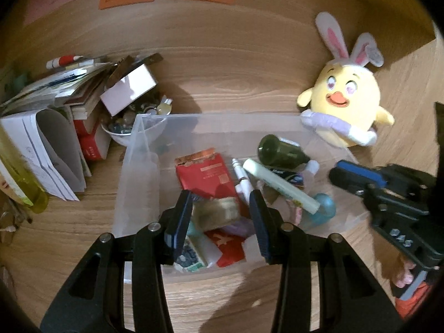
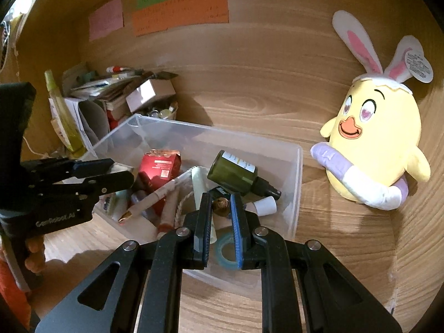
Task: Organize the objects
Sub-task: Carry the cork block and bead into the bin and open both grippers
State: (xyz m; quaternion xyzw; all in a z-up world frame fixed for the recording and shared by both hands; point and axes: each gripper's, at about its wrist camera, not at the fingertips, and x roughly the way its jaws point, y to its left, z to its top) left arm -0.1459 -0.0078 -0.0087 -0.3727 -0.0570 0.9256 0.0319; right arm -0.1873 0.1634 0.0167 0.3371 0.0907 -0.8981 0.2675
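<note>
A clear plastic bin [image 1: 130,166] [image 2: 297,183] sits on the wooden desk, full of small items: a red packet [image 1: 205,174] [image 2: 161,169], a dark green bottle [image 1: 280,149] [image 2: 236,172], a white pen [image 1: 241,180] [image 2: 158,194], a pale green tube [image 1: 280,186], a blue tape roll [image 2: 226,251]. My left gripper [image 1: 220,208] is open above the bin's near side, with nothing between its fingers; it also shows in the right wrist view [image 2: 119,172]. My right gripper [image 2: 220,202] hovers over the bin's near right corner, fingers narrowly apart and empty; it shows in the left wrist view [image 1: 358,174].
A yellow chick plush with bunny ears [image 1: 344,102] [image 2: 374,149] leans at the right against the wooden back wall. A stack of books, papers and a white box [image 1: 83,102] [image 2: 111,94] stands left of the bin beside a bowl of trinkets [image 1: 133,127]. Coloured paper notes [image 2: 180,11] stick on the wall.
</note>
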